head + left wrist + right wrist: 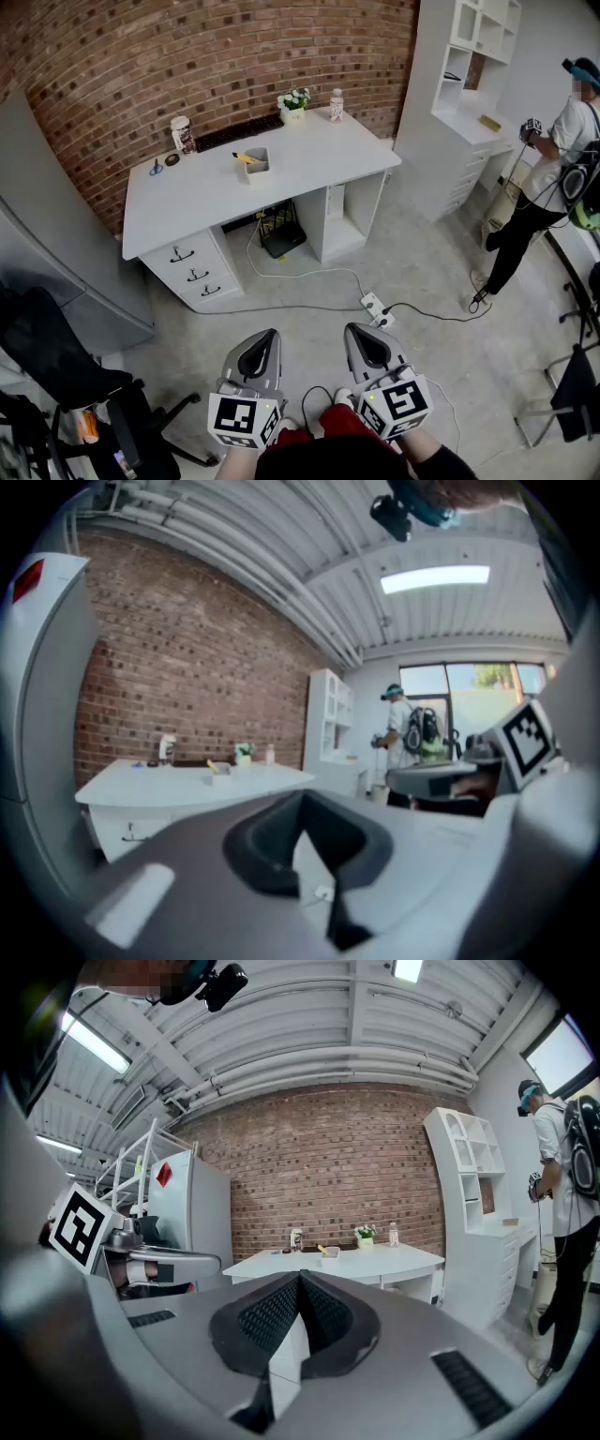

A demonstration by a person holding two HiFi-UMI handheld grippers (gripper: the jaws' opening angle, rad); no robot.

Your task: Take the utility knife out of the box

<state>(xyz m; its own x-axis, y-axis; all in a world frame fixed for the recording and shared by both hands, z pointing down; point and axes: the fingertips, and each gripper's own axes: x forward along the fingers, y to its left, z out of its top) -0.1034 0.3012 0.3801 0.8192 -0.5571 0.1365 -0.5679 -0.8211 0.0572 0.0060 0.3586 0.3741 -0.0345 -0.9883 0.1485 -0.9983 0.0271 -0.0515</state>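
Note:
A small white box (255, 164) stands near the middle of the white desk (309, 159), with the yellow utility knife (246, 157) sticking out of it. In the gripper views the box (221, 776) (330, 1252) is small and distant. Both grippers are held low over the floor, well short of the desk and pointing toward it. My left gripper (271, 335) (302, 799) is shut, its jaws meeting with nothing between them. Beside it, my right gripper (360, 330) (300, 1279) is likewise shut and empty.
On the desk are a cup (182, 134), blue scissors (156, 169), a flower pot (294, 103) and a bottle (336, 103). A power strip (375, 307) and cables lie on the floor. A black chair (56, 366) is at my left, and a person (553, 178) stands by the white shelves (469, 84).

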